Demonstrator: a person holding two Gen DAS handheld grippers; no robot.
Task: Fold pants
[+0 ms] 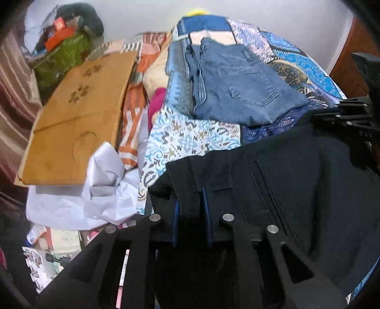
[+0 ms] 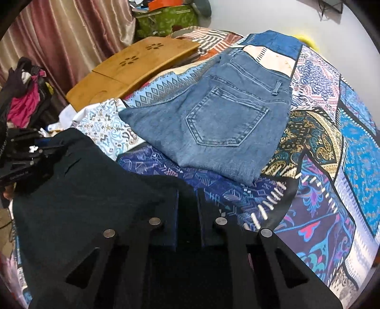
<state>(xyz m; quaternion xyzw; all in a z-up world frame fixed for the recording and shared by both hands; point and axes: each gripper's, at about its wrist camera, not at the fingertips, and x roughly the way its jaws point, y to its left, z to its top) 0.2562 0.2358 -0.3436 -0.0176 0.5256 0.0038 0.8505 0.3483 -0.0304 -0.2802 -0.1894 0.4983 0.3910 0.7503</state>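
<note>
Black pants (image 1: 296, 180) lie on the patterned bedspread (image 1: 190, 137) in front of me. My left gripper (image 1: 190, 197) is shut on their near edge by the waistband. In the right wrist view the black pants (image 2: 78, 190) spread to the left, and my right gripper (image 2: 187, 204) is shut on their edge. Each gripper shows in the other's view: the right gripper (image 1: 344, 116) at the pants' far right, the left gripper (image 2: 23, 161) at their far left. Folded blue jeans (image 2: 218, 118) lie beyond on the bed, pocket up; they also show in the left wrist view (image 1: 237, 83).
A wooden lap tray (image 1: 78, 114) lies at the bed's left side, also in the right wrist view (image 2: 128, 69). White crumpled paper (image 1: 95, 190) sits beside it. A green box (image 2: 163, 21) and pink curtains (image 2: 59, 40) stand behind. Clothes (image 2: 23, 102) pile at left.
</note>
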